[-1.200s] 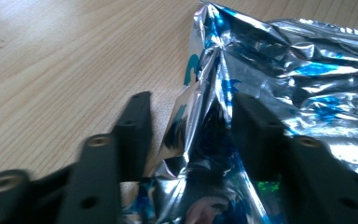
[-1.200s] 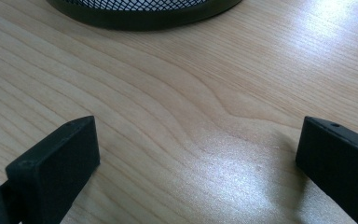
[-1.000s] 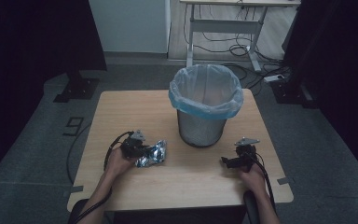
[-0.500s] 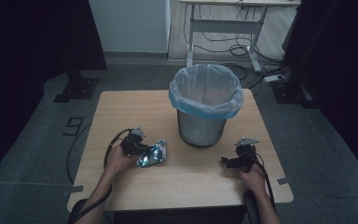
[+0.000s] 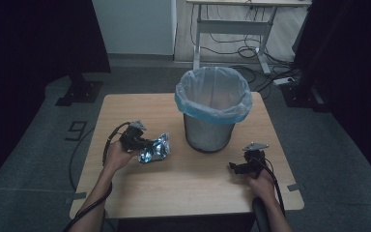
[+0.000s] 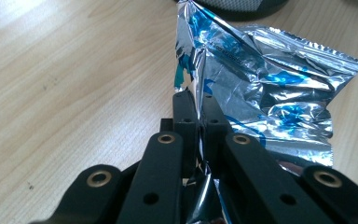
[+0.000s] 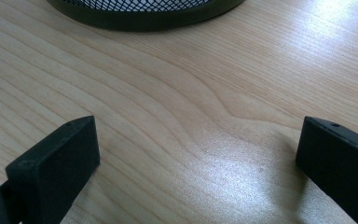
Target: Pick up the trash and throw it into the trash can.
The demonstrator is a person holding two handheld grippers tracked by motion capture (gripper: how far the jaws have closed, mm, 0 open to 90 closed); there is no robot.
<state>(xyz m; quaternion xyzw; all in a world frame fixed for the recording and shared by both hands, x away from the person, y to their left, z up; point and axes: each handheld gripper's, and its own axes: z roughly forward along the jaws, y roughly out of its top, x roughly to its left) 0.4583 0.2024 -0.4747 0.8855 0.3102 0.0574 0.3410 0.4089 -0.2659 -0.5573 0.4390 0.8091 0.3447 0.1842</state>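
Between left gripper (image 6: 194,100) jaws: foil bag (image 6: 265,88) edge, clamped; right gripper (image 7: 196,144) jaws wide apart over bare table (image 7: 177,93).

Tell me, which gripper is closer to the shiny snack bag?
Left. The left gripper is shut on the shiny snack bag. The right gripper sits open across the table, apart from the bag.

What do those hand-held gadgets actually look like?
Each is a small black tool. The left gripper has flat black linked bars with brass-coloured rivets; the right gripper has blocky black jaws. A grey three-cornered plate tops each, and a black cable trails back.
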